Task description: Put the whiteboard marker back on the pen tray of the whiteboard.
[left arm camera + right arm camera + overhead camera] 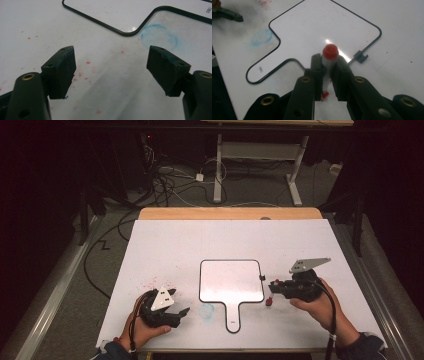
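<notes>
Right gripper (326, 65) is clamping a red-capped marker (329, 56) beside the whiteboard (231, 280); left gripper (111, 67) is hovering wide open, empty. Uncapping probably comes next, calling for the left jaws to be pinching that cap.

A white table (165, 245) has a wooden strip (230, 213) along its far edge. Red specks (155, 281) dot its near left part, and a smeared blue ring (206, 310) lies just left of the 1 narrow handle there. Beyond the table, on the grey floor (65, 290), black and white cables (165, 182) lie tangled. A white desk frame (257, 155) stands behind them, near a white plug box (199, 177).
</notes>
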{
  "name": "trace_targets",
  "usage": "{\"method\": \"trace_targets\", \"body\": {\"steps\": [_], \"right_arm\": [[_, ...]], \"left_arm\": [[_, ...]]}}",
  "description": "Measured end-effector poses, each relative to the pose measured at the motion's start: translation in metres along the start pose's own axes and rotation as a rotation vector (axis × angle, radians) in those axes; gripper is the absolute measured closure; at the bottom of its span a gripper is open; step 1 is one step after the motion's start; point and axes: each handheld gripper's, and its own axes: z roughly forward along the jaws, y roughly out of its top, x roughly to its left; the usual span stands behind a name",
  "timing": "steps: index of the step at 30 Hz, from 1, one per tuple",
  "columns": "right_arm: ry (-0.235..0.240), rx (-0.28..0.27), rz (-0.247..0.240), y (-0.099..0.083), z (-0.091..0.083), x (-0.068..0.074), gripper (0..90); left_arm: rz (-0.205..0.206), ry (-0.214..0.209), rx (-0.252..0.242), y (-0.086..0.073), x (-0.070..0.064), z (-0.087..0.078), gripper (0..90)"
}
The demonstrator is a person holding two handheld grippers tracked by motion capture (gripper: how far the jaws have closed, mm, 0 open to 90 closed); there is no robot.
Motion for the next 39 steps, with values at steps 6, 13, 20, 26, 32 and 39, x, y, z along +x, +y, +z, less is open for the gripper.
{"method": "trace_targets", "body": {"steps": [6,13,20,26,32,39], "right_arm": [[0.054,-0.039,0.139,0.01,0.033,-0.032,77.2],[0.003,-0.042,0.243,0.007,0.072,-0.052,74.3],[-0.14,-0.058,0.201,0.007,0.088,-0.051,72.2],[-0.237,-0.04,0.116,0.008,0.093,-0.048,66.8],[-0.262,-0.048,0.134,0.007,0.089,-0.052,61.2],[-0.268,-0.085,0.099,0.01,0.082,-0.048,55.8]], "left_arm": [[0.001,-0.001,0.004,-0.001,0.001,0.0,22.5],[0.007,0.002,0.013,-0.002,0.0,0.0,22.4],[0.008,0.007,0.023,-0.003,0.0,0.0,22.4],[0.013,0.009,0.03,-0.002,-0.001,0.001,22.4],[0.011,0.007,0.029,-0.002,0.0,0.001,22.5],[0.018,0.012,0.025,-0.002,-0.001,0.0,22.4]]}}
